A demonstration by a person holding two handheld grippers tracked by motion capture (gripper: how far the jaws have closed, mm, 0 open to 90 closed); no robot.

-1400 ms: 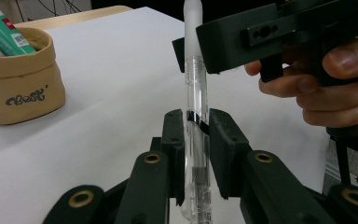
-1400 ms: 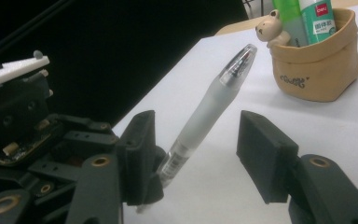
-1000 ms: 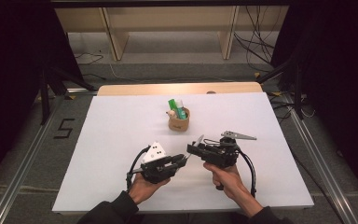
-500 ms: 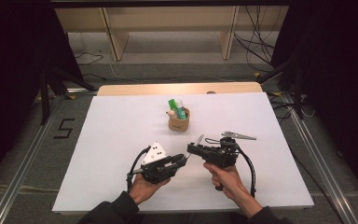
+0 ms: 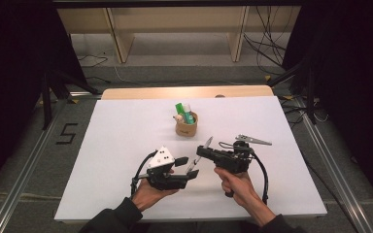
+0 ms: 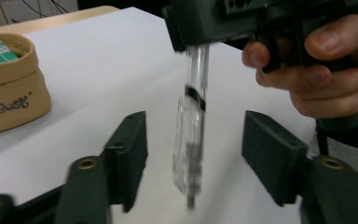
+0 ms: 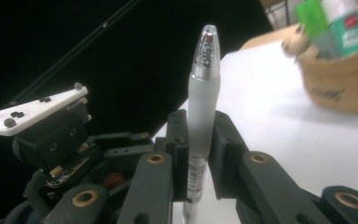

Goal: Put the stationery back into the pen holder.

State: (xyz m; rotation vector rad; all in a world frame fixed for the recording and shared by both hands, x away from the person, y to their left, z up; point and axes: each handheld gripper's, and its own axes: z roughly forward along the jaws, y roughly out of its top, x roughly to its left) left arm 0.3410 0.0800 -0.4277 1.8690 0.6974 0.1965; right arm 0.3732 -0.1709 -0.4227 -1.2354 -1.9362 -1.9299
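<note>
A clear frosted pen [image 7: 204, 93] stands clamped between the jaws of my right gripper [image 7: 200, 128], which is shut on its lower barrel. In the high view the pen [image 5: 200, 155] slants from my right gripper [image 5: 205, 153] down toward my left gripper [image 5: 187, 167]. My left gripper [image 6: 196, 140] is open, and the pen [image 6: 191, 130] hangs blurred in the gap between its jaws, touching neither. A tan pouch [image 5: 186, 126] holding green tubes stands behind both grippers on the white sheet.
A metal tool [image 5: 253, 140] lies on the white sheet [image 5: 126, 126] to the right of my right gripper. The pouch [image 6: 9, 88] is close on the left in the left gripper view. The pouch [image 7: 345, 79] is at the upper right in the right gripper view.
My right gripper has turned and shifted toward the left one, swinging the pen's end in between the left gripper's open jaws. The left gripper has barely moved.
</note>
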